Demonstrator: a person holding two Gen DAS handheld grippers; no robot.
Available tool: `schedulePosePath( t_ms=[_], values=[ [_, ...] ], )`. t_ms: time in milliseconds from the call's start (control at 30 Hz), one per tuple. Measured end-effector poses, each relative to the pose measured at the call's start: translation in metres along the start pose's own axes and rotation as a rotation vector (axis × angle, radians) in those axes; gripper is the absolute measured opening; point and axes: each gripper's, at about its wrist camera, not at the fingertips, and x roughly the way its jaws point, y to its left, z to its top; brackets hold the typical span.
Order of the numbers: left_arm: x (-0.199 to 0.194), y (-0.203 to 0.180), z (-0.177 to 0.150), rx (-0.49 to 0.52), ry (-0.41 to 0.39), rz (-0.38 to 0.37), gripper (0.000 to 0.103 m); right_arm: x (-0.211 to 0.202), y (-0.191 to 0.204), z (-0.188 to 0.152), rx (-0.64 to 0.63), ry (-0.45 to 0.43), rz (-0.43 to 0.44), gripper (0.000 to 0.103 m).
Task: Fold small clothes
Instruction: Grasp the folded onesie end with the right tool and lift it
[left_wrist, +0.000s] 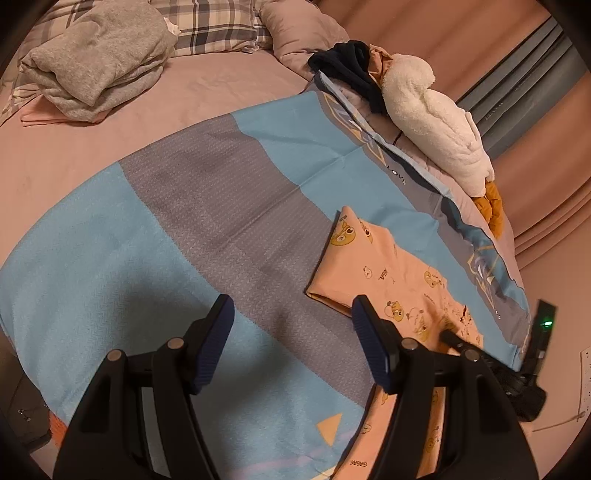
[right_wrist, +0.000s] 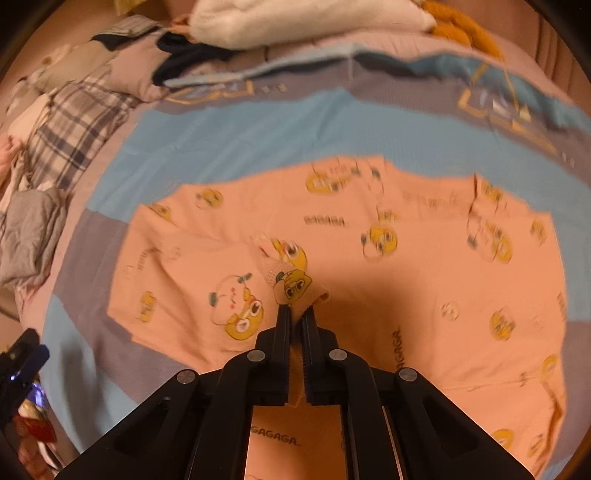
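Note:
A small pink garment with yellow cartoon prints lies spread on a blue and grey sheet. My right gripper is shut on a bunched edge of the garment and holds it a little above the rest of the cloth. In the left wrist view the same pink garment lies to the right. My left gripper is open and empty above the sheet, its right finger over the garment's near edge. The right gripper shows there, touching the cloth.
A folded grey garment lies on the pink bed at the back left. A plaid pillow, a dark garment and a white fluffy item lie along the far edge. Pink curtains hang at the right.

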Motion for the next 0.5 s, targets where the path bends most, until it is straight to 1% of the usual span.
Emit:
schedulePosePath(
  t_ms=[233, 367, 433, 500],
  values=[
    [-0.002, -0.003, 0.002, 0.003, -0.002, -0.009, 0.066, -0.055, 0.019, 0.03, -0.077, -0.149, 0.056, 0.006],
    [-0.001, -0.007, 0.001, 0.008, 0.0, -0.014, 0.066, -0.08, 0.027, 0.05, -0.1, -0.217, 0.092, 0.006],
    [-0.001, -0.01, 0.001, 0.014, -0.001, -0.02, 0.066, -0.094, 0.03, 0.055, -0.121, -0.25, 0.097, 0.006],
    [-0.001, -0.012, 0.0, 0.023, -0.001, -0.023, 0.066, -0.102, 0.032, 0.058, -0.133, -0.28, 0.082, 0.006]
  ],
)
